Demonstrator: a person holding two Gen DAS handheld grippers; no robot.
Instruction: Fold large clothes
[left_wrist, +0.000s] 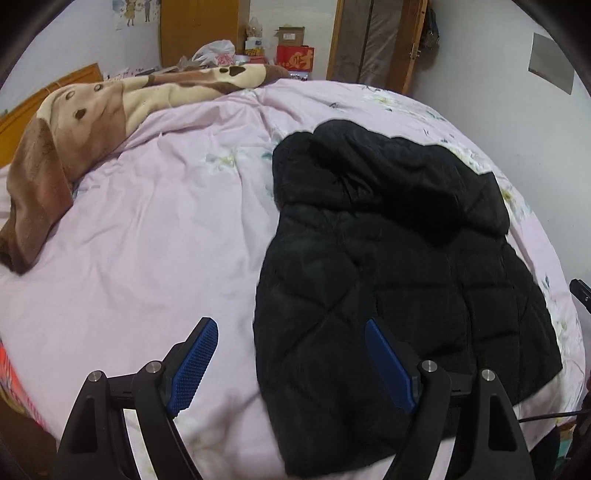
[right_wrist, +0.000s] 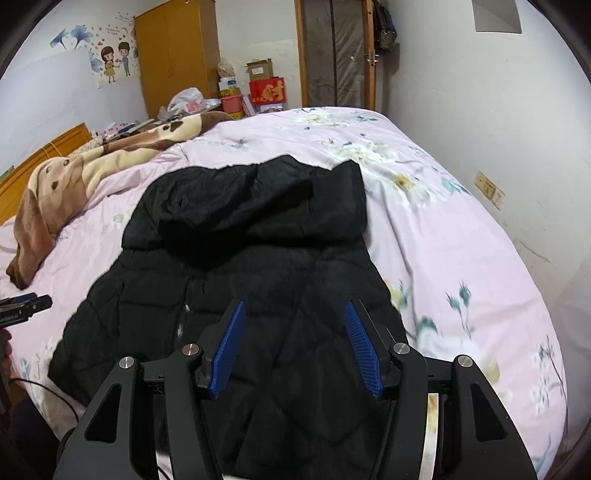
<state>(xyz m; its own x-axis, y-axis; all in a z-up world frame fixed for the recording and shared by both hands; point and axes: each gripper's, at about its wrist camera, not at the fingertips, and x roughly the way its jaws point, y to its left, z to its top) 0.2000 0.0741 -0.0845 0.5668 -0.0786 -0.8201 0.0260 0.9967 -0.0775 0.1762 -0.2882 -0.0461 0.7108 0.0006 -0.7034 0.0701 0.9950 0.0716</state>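
My left gripper (left_wrist: 291, 363) has its blue ribbed fingers (left_wrist: 195, 365) spread wide with nothing between them; one hangs over bare quilt, the other over the near left edge of the garment. My right gripper (right_wrist: 295, 347) has its fingers (right_wrist: 227, 349) at a middling gap, also empty, and hovers above the lower middle of the garment without touching it. I judge both are held clear so I can look over the lay before choosing the next fold.

The task's thing, a black quilted puffer jacket with a hood (right_wrist: 236, 266), lies flat on the bed with the hood at the far end and the hem nearest me. I see no sleeves sticking out at the sides, so I take them to be tucked in and the jacket narrowed, with a lengthwise fold hem-to-hood likely left.

It rests on a pale pink floral quilt (left_wrist: 155, 229) that covers the whole bed and looks soft and rumpled, so the jacket may drag it. A brown and cream plush blanket with paw prints (left_wrist: 85, 122) lies bunched well apart at the far left. Beyond stand an orange wooden wardrobe (right_wrist: 177, 55), a red box with gold lettering (right_wrist: 267, 92) and a wood-framed door (right_wrist: 336, 51).
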